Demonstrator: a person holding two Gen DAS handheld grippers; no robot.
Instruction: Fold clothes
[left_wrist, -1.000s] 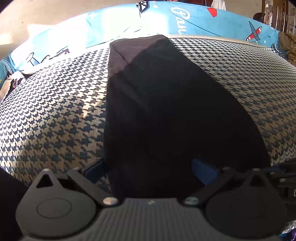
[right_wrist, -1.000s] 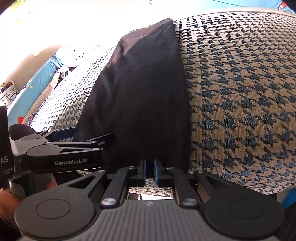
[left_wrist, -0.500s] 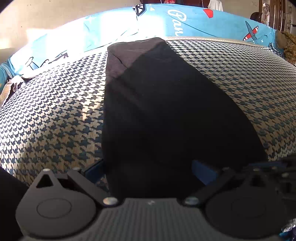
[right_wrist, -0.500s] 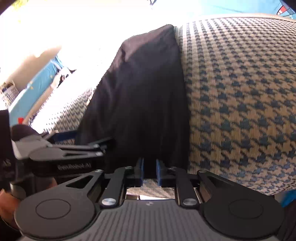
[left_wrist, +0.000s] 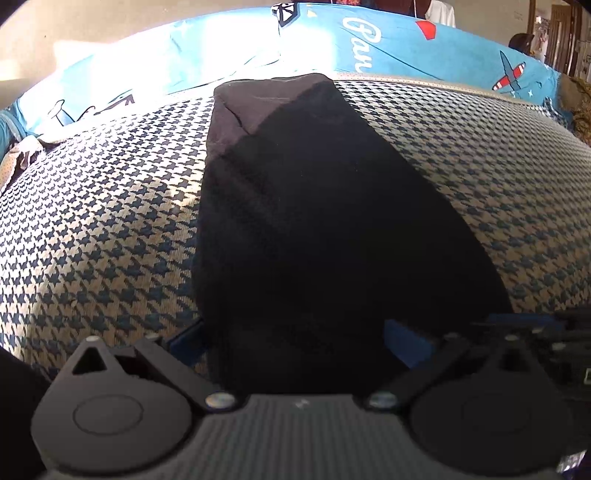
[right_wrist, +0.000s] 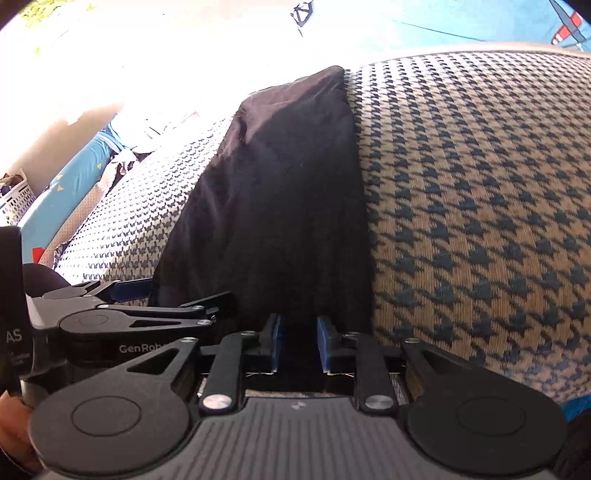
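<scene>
A black garment (left_wrist: 314, 221), folded into a long strip, lies on a houndstooth-patterned cover (left_wrist: 92, 240) and runs away from me toward the far edge. My left gripper (left_wrist: 295, 339) is open, its blue pads wide apart on either side of the strip's near end. In the right wrist view the same black garment (right_wrist: 288, 203) lies left of centre on the houndstooth cover (right_wrist: 480, 203). My right gripper (right_wrist: 298, 339) has its blue pads a little apart, with the garment's near right corner between them. The left gripper (right_wrist: 173, 295) shows beside it, at the strip's near left.
A blue sheet with aeroplane prints (left_wrist: 424, 44) runs behind the cover. Loose clothes (left_wrist: 22, 155) lie at the far left. A white perforated basket (right_wrist: 14, 199) stands at the left edge. A hand (right_wrist: 11, 424) holds the left gripper. Strong sunlight washes out the upper left.
The right gripper's pads have drawn apart from a tight pinch on the garment's corner. Both views have shifted slightly; the garment has stayed flat.
</scene>
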